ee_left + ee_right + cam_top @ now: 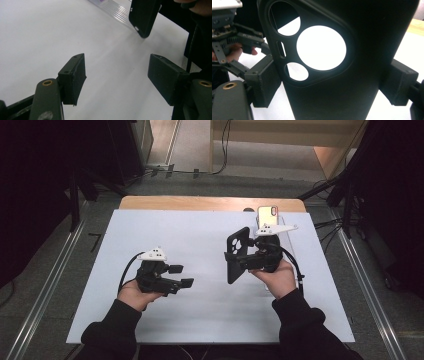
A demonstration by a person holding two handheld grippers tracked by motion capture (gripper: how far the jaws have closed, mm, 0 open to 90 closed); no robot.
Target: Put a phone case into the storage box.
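Phone case [236, 254]: black, with a cluster of round camera cut-outs near its upper end. I have it clamped in my right gripper [243, 261], lifted off the counter [200, 235] over the right half, toward the far edge. It stands roughly upright, edge-on to the high view, cut-outs at the top. In the right gripper view the case [332, 82] sits between the two black pads [263, 85], which press on its long sides; the white counter shows through the holes.

Right gripper: grasping the phone case, held in my right hand [276, 277], its jaws pointing left across the counter.

Left gripper [181, 275]: released, nothing between the jaws. It sits low over the left half of the counter, pointing right toward the case and well apart from it. In the left gripper view the two pads [75, 80] stand wide apart with bare white counter between them, and the lower end of the case [143, 15] hangs farther off at the top.

Smartphone [267, 215]: lying flat near the far right corner of the counter, screen up, just behind the right gripper.

Counter: white sheet over a wooden top, the wood showing along the far edge.
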